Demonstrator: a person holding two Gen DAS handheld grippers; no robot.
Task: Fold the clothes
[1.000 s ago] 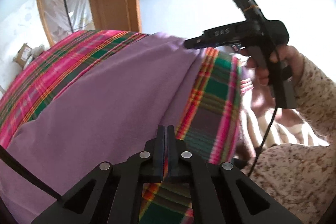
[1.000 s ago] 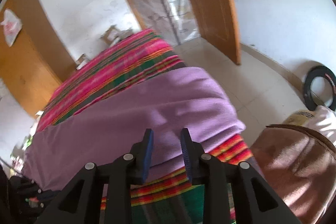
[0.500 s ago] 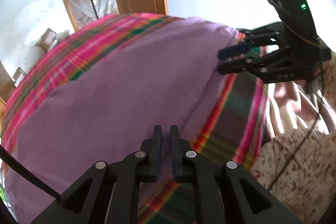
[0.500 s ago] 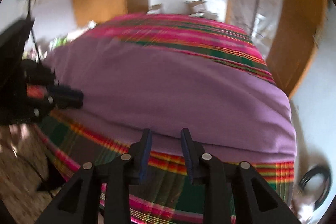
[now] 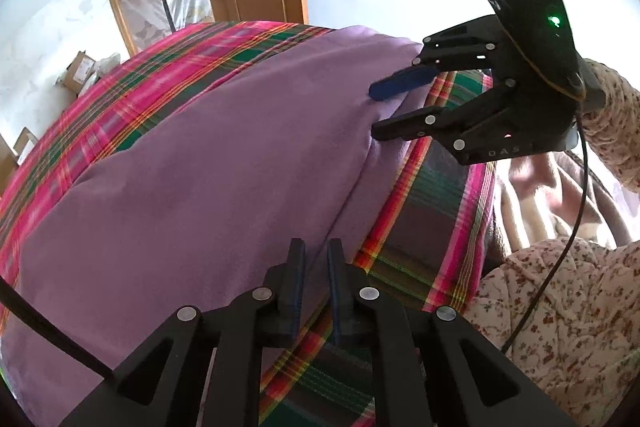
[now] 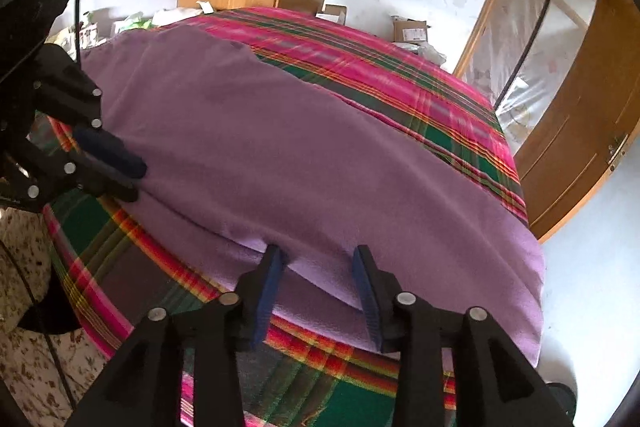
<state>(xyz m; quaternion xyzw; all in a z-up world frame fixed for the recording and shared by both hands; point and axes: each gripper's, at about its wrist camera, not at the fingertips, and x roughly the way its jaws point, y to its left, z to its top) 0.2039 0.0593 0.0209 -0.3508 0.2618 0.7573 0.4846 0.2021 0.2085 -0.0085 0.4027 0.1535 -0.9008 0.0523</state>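
**Both tongs lined up along the near edge of the purple cloth**

Now the purple cloth lies spread flat over the plaid bedspread, its long side running across the bed in front of the person, with a strip of plaid showing between its near hem and the bed's edge.

The left gripper stands at one end of that hem, its jaws a narrow gap apart and opening, the hem just at their tips and nothing pinched that I can see. The right gripper sits further along the same hem, jaws spread wider but closing, straddling the raised fold of the edge without pressing it yet.

Each hand is nearest its own end, so the cloth lies ahead of both tongs. I judge the coming move depends on both catching this near hem together, then carrying it away toward the far side.
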